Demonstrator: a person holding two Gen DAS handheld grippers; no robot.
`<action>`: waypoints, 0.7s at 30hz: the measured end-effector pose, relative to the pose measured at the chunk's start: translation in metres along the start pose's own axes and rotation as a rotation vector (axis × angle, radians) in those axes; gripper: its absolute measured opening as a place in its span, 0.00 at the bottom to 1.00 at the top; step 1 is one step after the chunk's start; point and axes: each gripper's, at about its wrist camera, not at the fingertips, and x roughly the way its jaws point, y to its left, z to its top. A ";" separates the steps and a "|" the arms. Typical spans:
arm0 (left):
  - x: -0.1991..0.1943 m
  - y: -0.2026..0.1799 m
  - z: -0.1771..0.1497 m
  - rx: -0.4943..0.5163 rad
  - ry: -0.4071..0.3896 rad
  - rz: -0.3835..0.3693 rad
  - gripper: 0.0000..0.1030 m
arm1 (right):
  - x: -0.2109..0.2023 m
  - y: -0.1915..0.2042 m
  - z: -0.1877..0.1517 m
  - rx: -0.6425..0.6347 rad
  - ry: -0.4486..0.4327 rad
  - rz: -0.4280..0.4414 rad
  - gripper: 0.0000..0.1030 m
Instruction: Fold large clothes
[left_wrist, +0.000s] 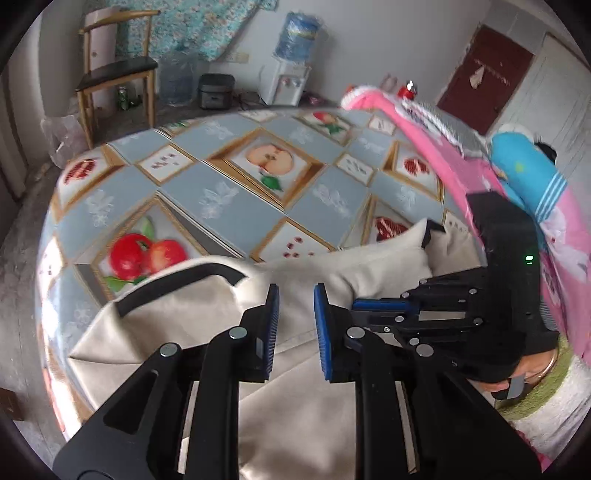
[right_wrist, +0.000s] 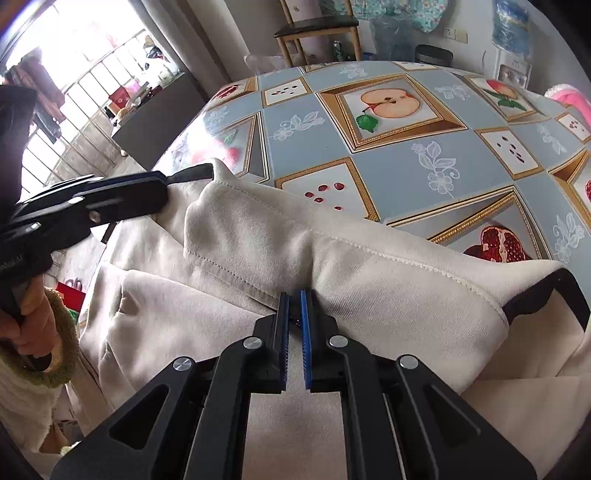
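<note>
right claw (right_wrist: 294, 302) pinched shut on cream garment (right_wrist: 369, 269); left claw (left_wrist: 295, 295) narrowly parted, seemingly empty

A table covered with a glossy blue-grey oilcloth (right_wrist: 388, 147), printed with gold-framed pictures of apples, pomegranates and seeds and with pale white flower sprigs, carries everything here. Lying directly on its near side is a large cream-white fabric garment with black trim (right_wrist: 369, 266), rumpled into thick folds, one part of it draping over the table's near edge. At the table's far right edge rests a bright pink cloth with a white fringed border (left_wrist: 406, 114), near the cream garment but apart from it.
</note>
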 end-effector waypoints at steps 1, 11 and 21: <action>0.013 -0.007 -0.001 0.017 0.040 -0.021 0.18 | -0.001 0.002 -0.001 -0.013 -0.004 -0.012 0.06; 0.048 -0.011 -0.016 0.008 0.110 -0.002 0.18 | -0.072 -0.066 -0.006 0.207 -0.140 0.036 0.41; 0.049 -0.014 -0.018 0.027 0.083 0.005 0.18 | -0.043 -0.093 0.002 0.305 -0.033 0.026 0.12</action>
